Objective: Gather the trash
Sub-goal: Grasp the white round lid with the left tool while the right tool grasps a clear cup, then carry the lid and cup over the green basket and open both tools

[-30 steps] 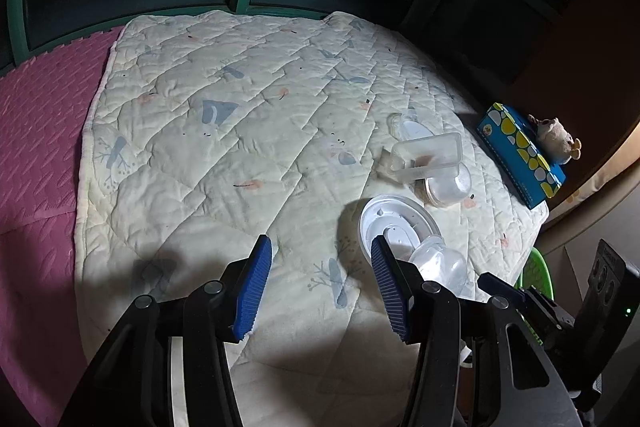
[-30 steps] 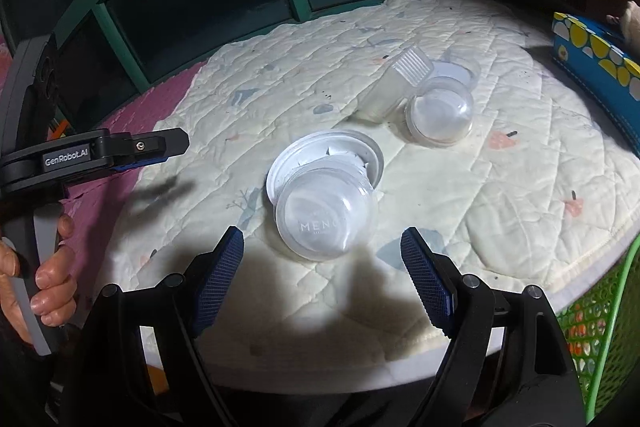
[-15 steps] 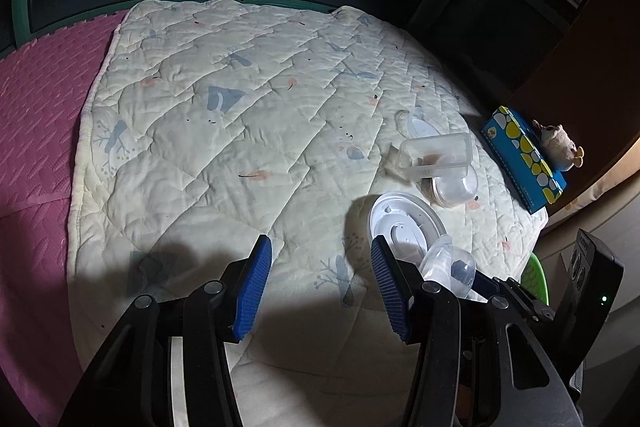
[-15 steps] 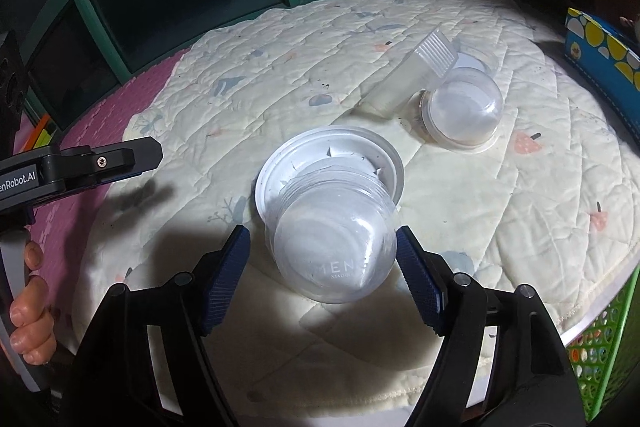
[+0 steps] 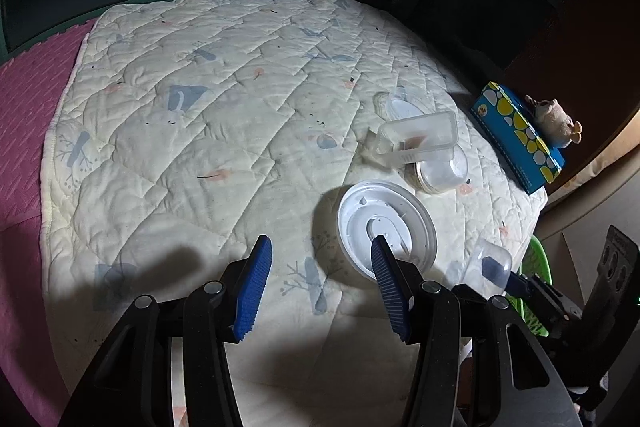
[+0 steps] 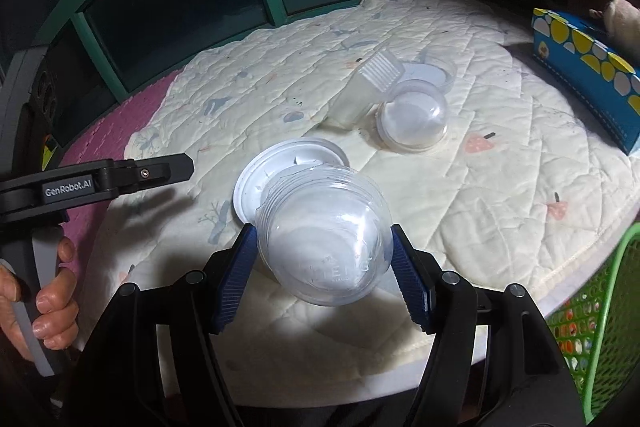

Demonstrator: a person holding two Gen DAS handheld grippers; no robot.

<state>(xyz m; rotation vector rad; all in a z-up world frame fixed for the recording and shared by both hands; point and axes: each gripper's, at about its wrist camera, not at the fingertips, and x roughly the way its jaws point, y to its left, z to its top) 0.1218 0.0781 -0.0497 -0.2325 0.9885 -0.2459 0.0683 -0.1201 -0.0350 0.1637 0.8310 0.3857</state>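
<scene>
Nearest, the right gripper pinches a clear plastic cup between its blue pads, lifted just over the white lid on the quilt. The left gripper hangs spread, holding nothing. Farther off — a domed cup and a rectangular tub, touching.

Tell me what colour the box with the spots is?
Blue, with yellow and white spots: the box shows best in the left wrist view.
</scene>
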